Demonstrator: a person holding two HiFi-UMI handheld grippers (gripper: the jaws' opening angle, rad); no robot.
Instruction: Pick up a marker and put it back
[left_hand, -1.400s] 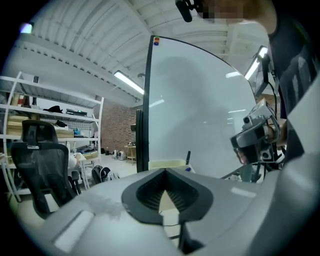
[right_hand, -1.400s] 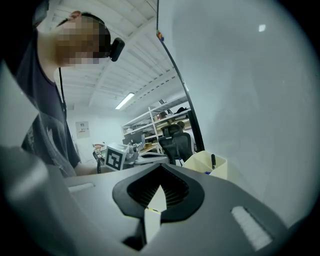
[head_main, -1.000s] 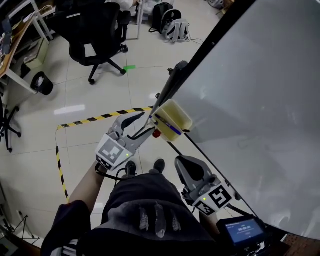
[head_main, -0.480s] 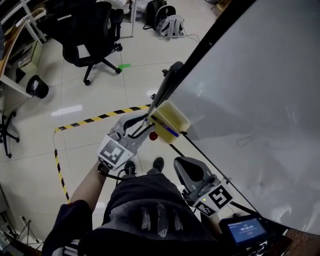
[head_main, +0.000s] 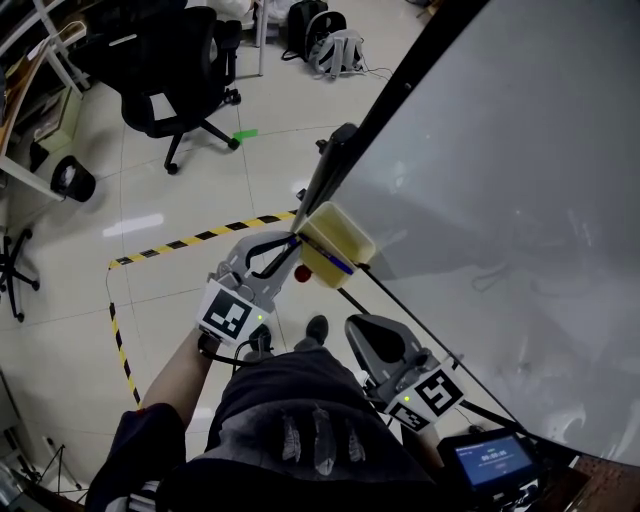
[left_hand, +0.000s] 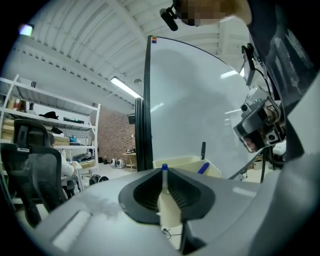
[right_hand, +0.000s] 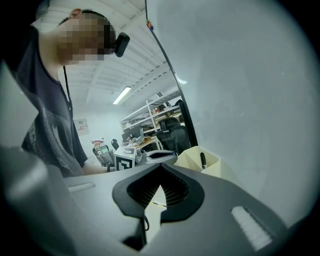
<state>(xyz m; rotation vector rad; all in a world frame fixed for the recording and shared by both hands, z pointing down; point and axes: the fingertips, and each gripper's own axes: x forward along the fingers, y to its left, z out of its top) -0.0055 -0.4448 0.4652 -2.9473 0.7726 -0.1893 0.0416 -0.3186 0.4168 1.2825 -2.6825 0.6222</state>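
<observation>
One marker (left_hand: 164, 181) stands upright in the left tool (head_main: 296, 250), whose jaws have just been closing and now clamp it; the bin (head_main: 350, 238) lies just ahead.

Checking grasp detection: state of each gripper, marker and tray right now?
Left gripper: jaws just closed further, shut on marker.
Marker: upright, gripped, blue end up.
Right gripper: shut, empty.
Tray: holds black marker standing, blue marker leaning.
</observation>
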